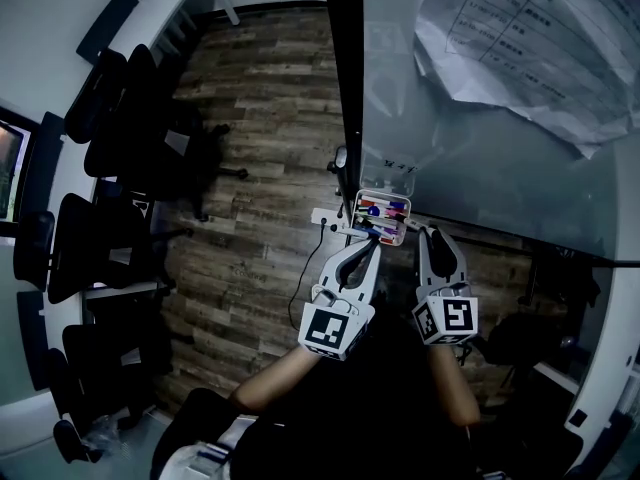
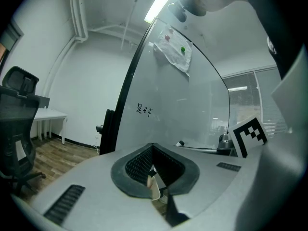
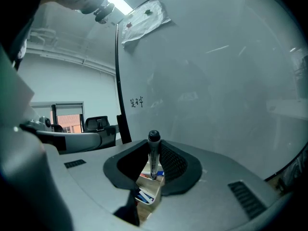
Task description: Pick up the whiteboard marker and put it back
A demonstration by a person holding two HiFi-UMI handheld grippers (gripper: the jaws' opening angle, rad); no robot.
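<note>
A black whiteboard marker (image 3: 153,153) stands upright between the pads of my right gripper (image 3: 154,163), which is shut on it, cap end up. Just below it is the small marker tray (image 3: 153,195), with several coloured markers inside. In the head view the tray (image 1: 362,200) hangs at the whiteboard's (image 1: 480,158) lower left edge. My right gripper (image 1: 431,234) is just right of it, and my left gripper (image 1: 367,247) is right below it. The left gripper (image 2: 154,170) stands slightly open with nothing between its pads; a bit of the white tray shows through the gap.
Crumpled paper sheets (image 1: 530,38) are pinned at the top of the board. Small handwriting (image 3: 137,101) marks its left side. Black office chairs (image 1: 110,228) and white desks (image 1: 170,8) line the left wall over a wooden floor (image 1: 260,168). A cable and power strip (image 1: 325,216) lie by the board's foot.
</note>
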